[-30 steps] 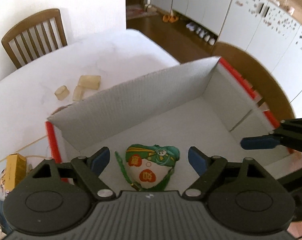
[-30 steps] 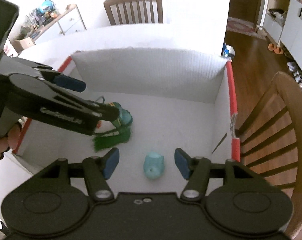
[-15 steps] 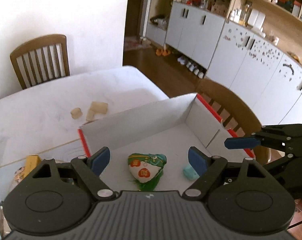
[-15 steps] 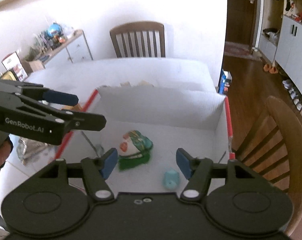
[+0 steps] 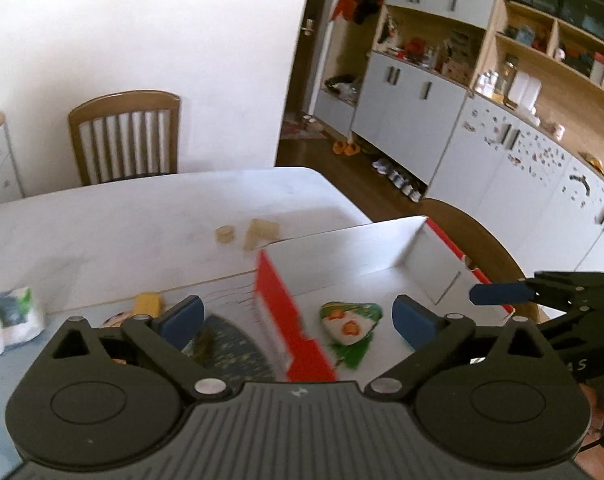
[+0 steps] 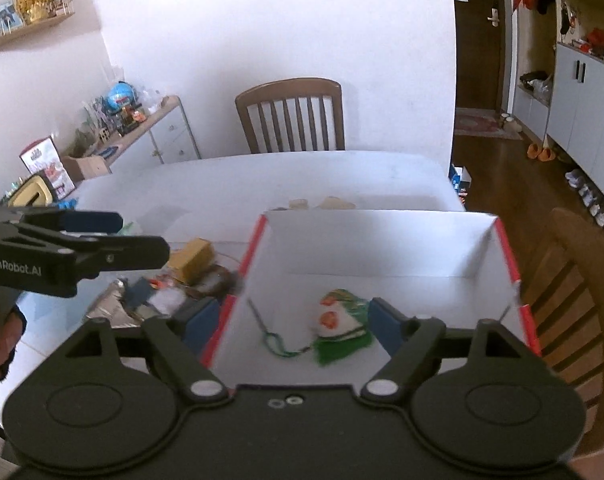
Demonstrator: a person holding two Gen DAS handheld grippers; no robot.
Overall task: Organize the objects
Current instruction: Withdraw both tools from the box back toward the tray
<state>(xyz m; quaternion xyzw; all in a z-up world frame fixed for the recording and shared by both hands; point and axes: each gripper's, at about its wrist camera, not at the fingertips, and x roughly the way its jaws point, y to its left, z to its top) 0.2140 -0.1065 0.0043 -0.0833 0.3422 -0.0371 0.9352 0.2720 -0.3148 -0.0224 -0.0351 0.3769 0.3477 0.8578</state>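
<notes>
- Left gripper point(image 5: 297, 318) and right gripper point(image 6: 289, 322): jaws just widened, both empty.
- Green pouch point(image 6: 340, 320) lies inside the white box point(image 6: 382, 240): 1 item stowed.
- Yellow block point(image 6: 191, 258) and 2 beige pieces point(image 5: 247, 234) remain on the tabletop point(image 5: 121, 224), probably next.

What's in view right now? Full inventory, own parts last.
box: 1, white with red edges, on table
pouch: 1, green-white with tassel, inside box
table: 1, white
beige blocks: about 3, on table behind box
yellow packet: 1, left of box
white-green pack: 1, table's left part
chairs: 2 seen, wooden
left gripper: open, nothing between fingers
right gripper: open, nothing gripped
</notes>
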